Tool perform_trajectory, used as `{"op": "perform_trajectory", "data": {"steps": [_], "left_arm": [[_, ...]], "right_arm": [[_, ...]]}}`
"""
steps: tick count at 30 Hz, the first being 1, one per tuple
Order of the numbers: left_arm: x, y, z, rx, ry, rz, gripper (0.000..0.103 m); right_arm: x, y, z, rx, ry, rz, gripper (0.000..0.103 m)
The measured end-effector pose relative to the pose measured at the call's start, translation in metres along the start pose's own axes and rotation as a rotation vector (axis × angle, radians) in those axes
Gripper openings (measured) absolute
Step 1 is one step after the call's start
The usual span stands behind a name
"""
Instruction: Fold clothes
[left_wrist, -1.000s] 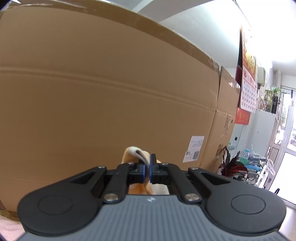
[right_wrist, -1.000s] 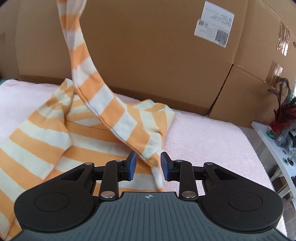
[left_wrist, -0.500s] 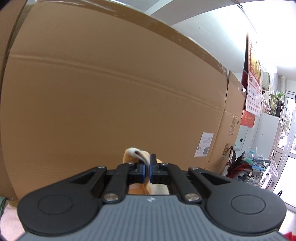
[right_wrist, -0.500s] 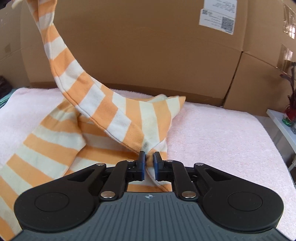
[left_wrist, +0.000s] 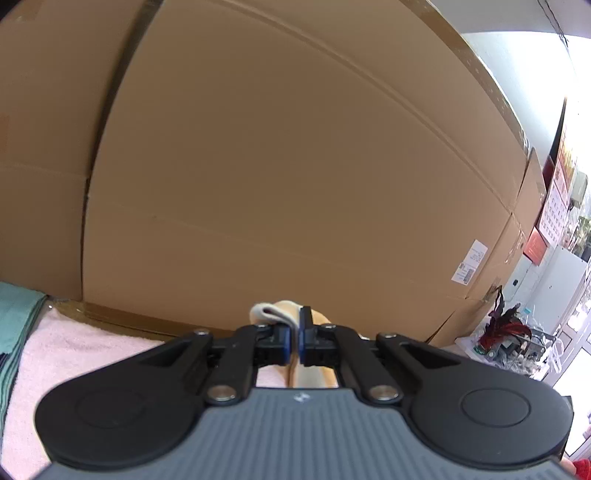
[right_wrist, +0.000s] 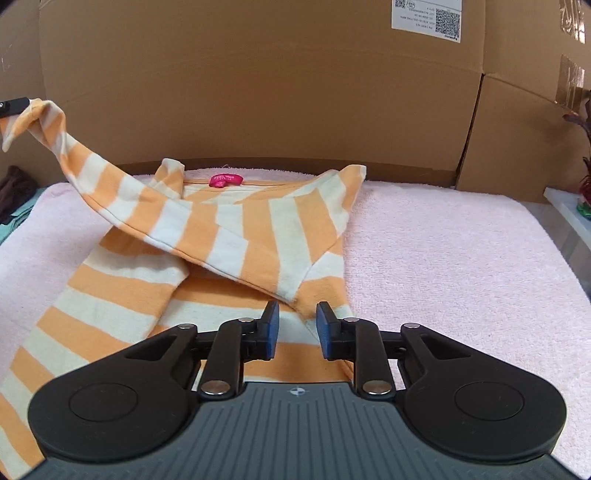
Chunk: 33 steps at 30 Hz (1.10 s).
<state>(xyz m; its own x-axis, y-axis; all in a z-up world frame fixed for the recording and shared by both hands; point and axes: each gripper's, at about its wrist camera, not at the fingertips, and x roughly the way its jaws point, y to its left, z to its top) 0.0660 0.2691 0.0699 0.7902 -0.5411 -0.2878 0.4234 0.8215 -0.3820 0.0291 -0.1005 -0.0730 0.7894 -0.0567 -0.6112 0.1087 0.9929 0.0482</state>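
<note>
Now the right gripper (right_wrist: 294, 325) has let go: its jaws have just been opening, and the fold point lies loose between them. Meanwhile the left gripper (left_wrist: 293, 341) stays pinched on the sleeve end, carried down and left across the striped shirt (right_wrist: 236, 240) (collar far) on the pink towel (right_wrist: 461, 258), so probably a sleeve fold nearly laid.

Big cardboard boxes (right_wrist: 258, 85) stand like a wall behind the bench, and one has a white label (right_wrist: 426, 14) with printed codes. A pink towel (right_wrist: 443, 251) covers the bench. At the left edge lies a teal cloth (left_wrist: 14, 317). To the right I see a red plant (left_wrist: 506, 325) on a white shelf and a calendar (left_wrist: 557, 206) on the wall.
</note>
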Motion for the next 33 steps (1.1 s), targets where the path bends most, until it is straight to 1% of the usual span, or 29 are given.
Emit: {"op": "perform_trajectory", "data": {"steps": [3,6,10,12,15,18,21,25,29,30,31,33], "left_arm": [[-0.002,-0.001,-0.004,0.01,-0.003,0.005,0.0],[-0.004,-0.004,-0.004,0.032,-0.014,0.017,0.0],[0.0,-0.003,-0.002,0.026,-0.009,0.029,0.0],[0.002,-0.003,-0.002,0.025,-0.007,0.039,0.0],[0.005,-0.002,0.0,0.008,-0.007,0.046,0.0],[0.009,-0.004,0.004,0.0,-0.009,0.065,0.0],[0.01,-0.005,0.01,-0.008,-0.005,0.08,0.0],[0.011,-0.011,0.017,-0.008,-0.003,0.091,0.0],[0.013,-0.018,0.018,0.011,0.002,0.105,0.0],[0.013,-0.02,0.018,0.016,0.003,0.108,0.0],[0.013,-0.021,0.018,0.018,0.004,0.11,0.0],[0.012,-0.022,0.018,0.022,0.003,0.117,0.0]], "right_arm": [[-0.009,0.001,-0.003,-0.005,-0.011,0.014,0.021],[-0.023,0.005,-0.011,-0.048,-0.012,0.02,0.026],[-0.054,0.007,-0.032,-0.126,-0.015,0.038,0.026],[-0.074,0.005,-0.047,-0.134,-0.01,0.043,0.026],[-0.102,-0.004,-0.066,-0.102,-0.002,0.021,0.027],[-0.122,-0.017,-0.081,-0.035,0.02,-0.007,0.03],[-0.129,-0.028,-0.095,0.036,0.051,0.005,0.031],[-0.129,-0.035,-0.105,0.123,0.063,0.079,0.031],[-0.13,-0.033,-0.108,0.125,0.051,0.093,0.031],[-0.129,-0.033,-0.108,0.129,0.05,0.091,0.028],[-0.13,-0.034,-0.108,0.131,0.048,0.088,0.02],[-0.13,-0.035,-0.107,0.133,0.048,0.087,0.009]]}}
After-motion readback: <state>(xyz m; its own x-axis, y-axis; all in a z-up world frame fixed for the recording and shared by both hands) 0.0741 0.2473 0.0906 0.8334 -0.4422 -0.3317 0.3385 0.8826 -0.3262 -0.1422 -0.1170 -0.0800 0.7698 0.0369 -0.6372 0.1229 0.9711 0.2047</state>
